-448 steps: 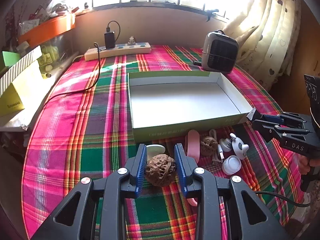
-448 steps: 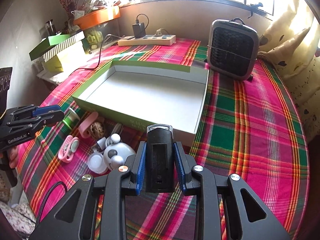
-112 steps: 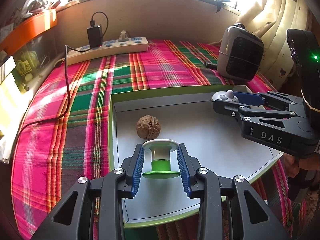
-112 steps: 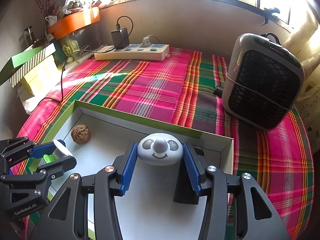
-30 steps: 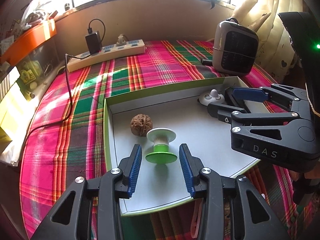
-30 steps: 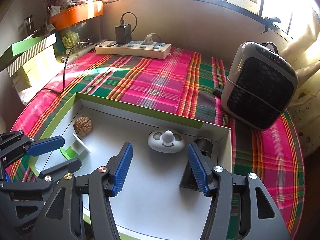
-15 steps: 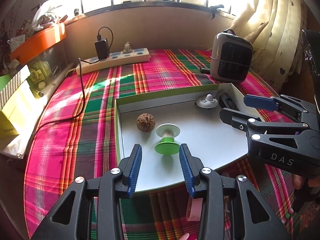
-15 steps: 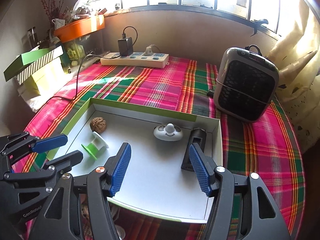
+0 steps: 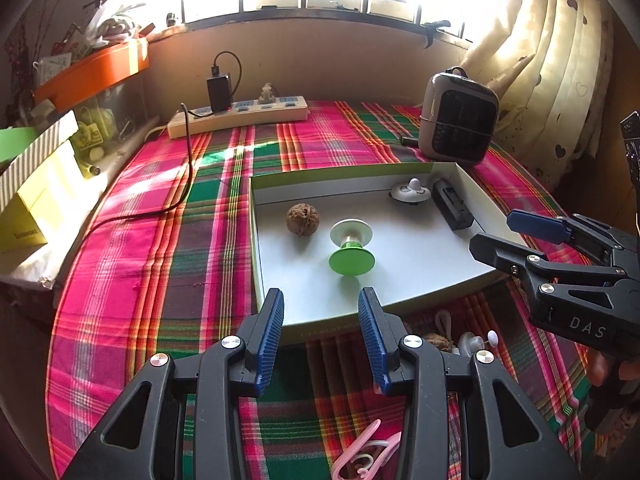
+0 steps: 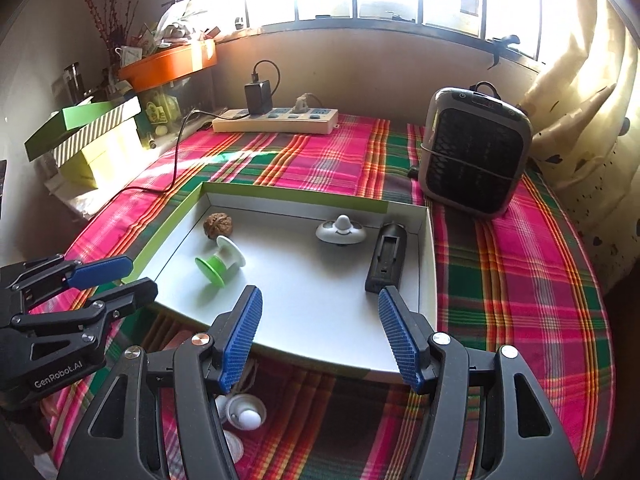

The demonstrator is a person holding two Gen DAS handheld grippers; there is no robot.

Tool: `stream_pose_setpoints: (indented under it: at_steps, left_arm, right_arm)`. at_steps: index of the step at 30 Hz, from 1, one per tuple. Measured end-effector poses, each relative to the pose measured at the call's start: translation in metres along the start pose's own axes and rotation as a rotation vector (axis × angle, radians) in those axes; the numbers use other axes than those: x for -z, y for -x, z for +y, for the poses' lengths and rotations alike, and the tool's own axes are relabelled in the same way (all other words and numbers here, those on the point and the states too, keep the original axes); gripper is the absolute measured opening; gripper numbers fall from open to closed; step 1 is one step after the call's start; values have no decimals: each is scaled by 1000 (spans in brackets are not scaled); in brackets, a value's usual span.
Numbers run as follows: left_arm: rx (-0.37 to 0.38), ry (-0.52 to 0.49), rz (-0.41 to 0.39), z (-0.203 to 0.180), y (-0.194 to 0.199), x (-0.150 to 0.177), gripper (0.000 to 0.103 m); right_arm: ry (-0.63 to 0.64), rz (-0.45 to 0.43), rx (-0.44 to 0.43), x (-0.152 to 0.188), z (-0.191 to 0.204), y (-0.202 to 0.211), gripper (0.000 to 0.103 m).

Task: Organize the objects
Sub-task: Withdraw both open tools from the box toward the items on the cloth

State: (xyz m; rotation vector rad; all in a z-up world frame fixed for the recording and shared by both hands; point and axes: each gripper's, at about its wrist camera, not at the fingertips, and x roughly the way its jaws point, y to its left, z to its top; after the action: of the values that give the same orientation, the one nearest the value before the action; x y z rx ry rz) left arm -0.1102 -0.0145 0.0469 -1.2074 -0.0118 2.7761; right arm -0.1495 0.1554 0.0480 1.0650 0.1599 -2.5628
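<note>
A shallow green-rimmed box (image 9: 408, 168) (image 10: 296, 194) lies on the plaid cloth. Inside it are a walnut (image 9: 303, 219) (image 10: 218, 224), a green-and-white spool (image 9: 351, 247) (image 10: 220, 262) on its side, a white panda-face toy (image 9: 411, 192) (image 10: 341, 231) and a black device (image 9: 452, 208) (image 10: 387, 258). My left gripper (image 9: 321, 332) is open and empty, above the box's near edge. My right gripper (image 10: 320, 338) is open and empty over the box's near side. Loose items lie in front of the box: a pink clip (image 9: 364, 452), a second walnut (image 9: 438, 340), white pieces (image 9: 474, 340) (image 10: 244, 412).
A grey fan heater (image 9: 458, 128) (image 10: 476, 152) stands behind the box at the right. A power strip (image 9: 240, 114) (image 10: 276, 120) with a black charger and cable lies at the back. Yellow and striped boxes (image 9: 36, 184) (image 10: 92, 136) sit at the left edge. Curtains hang on the right.
Both grippers have pulled back and up from the box, open and empty. The spool and panda toy stay in the box, and the items in front of it have come into view.
</note>
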Motion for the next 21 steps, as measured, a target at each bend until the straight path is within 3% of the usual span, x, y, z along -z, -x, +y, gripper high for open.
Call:
stream_pose_setpoints:
  at_steps: [21]
  left_arm:
    - [101,-30,12,-4,24,35,37]
  right_arm:
    - [-1,6,-28,49,10,29,61]
